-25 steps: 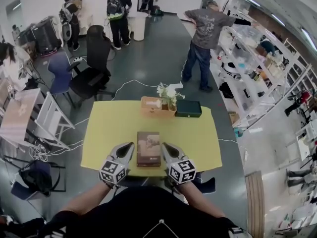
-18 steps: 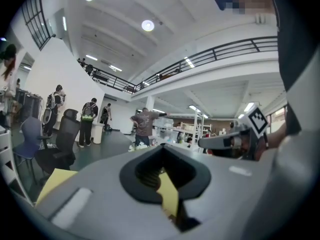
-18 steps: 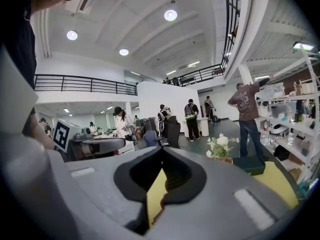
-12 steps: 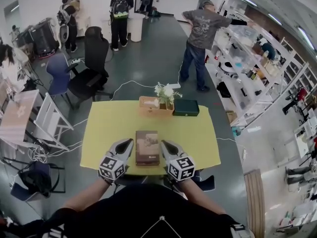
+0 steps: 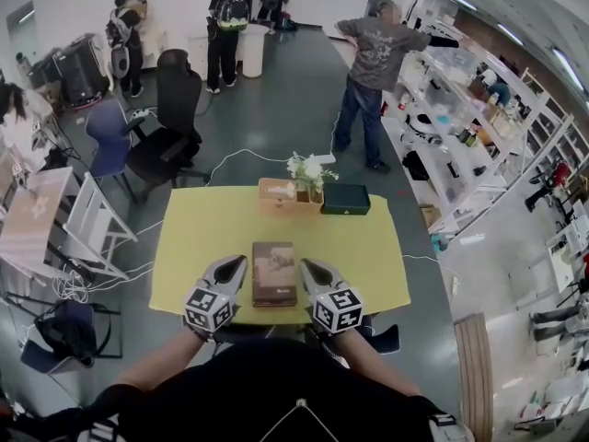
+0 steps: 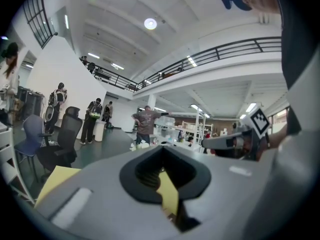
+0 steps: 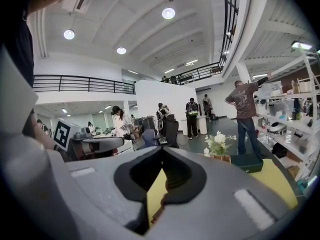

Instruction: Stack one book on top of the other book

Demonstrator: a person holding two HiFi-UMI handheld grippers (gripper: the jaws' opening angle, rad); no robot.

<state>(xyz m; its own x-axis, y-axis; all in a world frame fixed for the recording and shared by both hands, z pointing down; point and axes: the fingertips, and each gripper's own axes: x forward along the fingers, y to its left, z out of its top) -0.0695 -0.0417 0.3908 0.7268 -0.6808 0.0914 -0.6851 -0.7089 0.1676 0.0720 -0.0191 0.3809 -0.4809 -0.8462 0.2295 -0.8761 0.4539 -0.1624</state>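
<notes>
Both tongs are pinched shut on nothing: left gripper and right gripper flank the brown book at nine and three o'clock, seemingly at rest. The dark green book lies apart at one o'clock on the yellow table, unstacked.

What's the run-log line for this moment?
left gripper: shut, empty, left of brown book | right gripper: shut, empty, right of it | green book: far edge of table, not stacked
</notes>
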